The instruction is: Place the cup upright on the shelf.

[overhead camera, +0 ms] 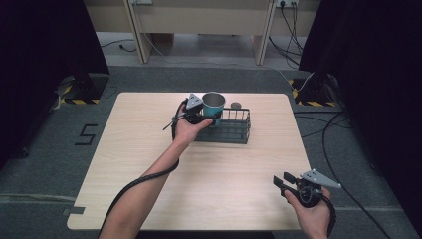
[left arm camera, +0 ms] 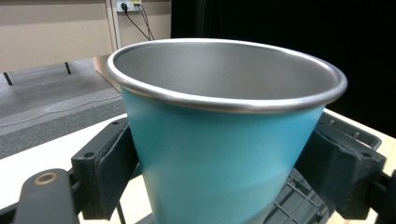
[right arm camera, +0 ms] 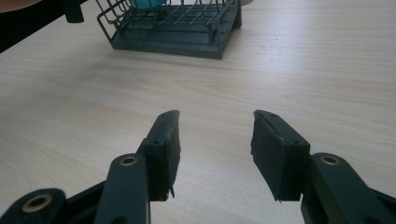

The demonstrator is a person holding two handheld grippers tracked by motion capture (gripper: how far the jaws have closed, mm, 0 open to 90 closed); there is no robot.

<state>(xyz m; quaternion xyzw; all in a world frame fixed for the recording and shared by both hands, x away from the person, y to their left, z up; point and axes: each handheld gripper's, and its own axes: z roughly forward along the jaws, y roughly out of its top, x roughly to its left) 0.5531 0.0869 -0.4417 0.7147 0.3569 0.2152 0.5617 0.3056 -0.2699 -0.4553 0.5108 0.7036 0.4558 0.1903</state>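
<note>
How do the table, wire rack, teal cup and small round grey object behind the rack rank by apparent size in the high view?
1. table
2. wire rack
3. teal cup, held by the left tongs
4. small round grey object

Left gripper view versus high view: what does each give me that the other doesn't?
Left gripper view: the cup's bare metal inside and both pads pressed on its teal wall. High view: the right tool open and idle near the table's front edge, plus a small round thing behind the rack. Both: the left tool gripping the cup at the rack.
</note>
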